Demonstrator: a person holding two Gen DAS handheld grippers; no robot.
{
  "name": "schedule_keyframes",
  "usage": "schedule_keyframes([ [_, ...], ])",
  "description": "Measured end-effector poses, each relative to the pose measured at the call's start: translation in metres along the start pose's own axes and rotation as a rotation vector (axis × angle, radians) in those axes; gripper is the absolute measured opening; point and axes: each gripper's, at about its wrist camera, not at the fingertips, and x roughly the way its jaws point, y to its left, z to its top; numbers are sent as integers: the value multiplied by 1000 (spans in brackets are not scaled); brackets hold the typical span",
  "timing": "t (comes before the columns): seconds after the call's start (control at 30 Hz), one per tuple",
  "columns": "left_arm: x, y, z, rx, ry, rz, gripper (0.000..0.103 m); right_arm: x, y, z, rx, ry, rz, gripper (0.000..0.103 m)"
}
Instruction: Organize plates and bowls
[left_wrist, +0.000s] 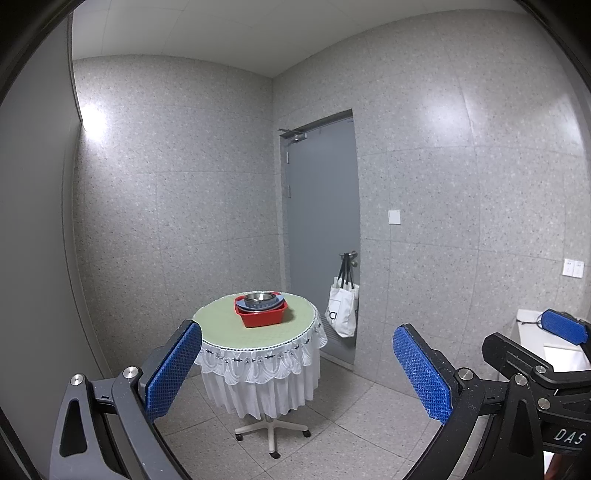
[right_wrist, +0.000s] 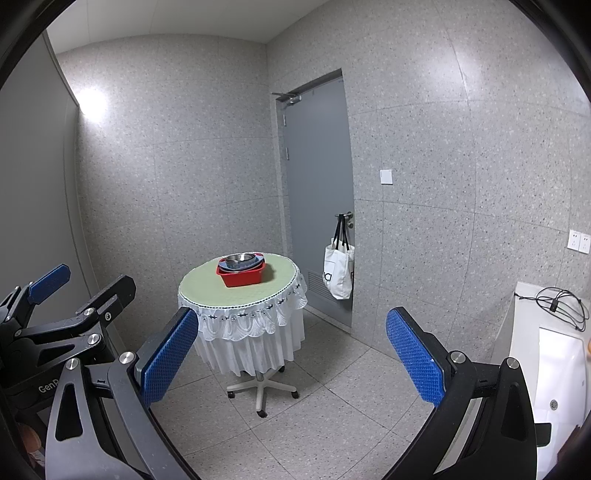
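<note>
A red square basin (left_wrist: 261, 315) (right_wrist: 241, 277) stands on a small round table (left_wrist: 221, 328) (right_wrist: 207, 286) across the room. In it lie stacked blue plates (left_wrist: 260, 303) (right_wrist: 241, 264) with a steel bowl (left_wrist: 258, 296) (right_wrist: 238, 258) on top. My left gripper (left_wrist: 297, 339) is open and empty, held in the air well short of the table; it also shows at the left of the right wrist view (right_wrist: 90, 278). My right gripper (right_wrist: 291, 325) is open and empty, level with the left one; one of its fingers (left_wrist: 565, 325) shows at the right of the left wrist view.
The table has a green top, a white lace skirt and a wheeled base (right_wrist: 261, 391). A grey door (right_wrist: 317, 192) with a white tote bag (right_wrist: 338, 271) on its handle is behind it. A white sink counter (right_wrist: 546, 332) with a black cable (right_wrist: 561, 301) is at the right. Tiled floor lies between.
</note>
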Motion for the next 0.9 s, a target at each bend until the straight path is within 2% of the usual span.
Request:
schedule_keyframes([
  [0.9,-7,-3,-3,10,-12,17,102,-7,11,-1,8,-10,13,103],
])
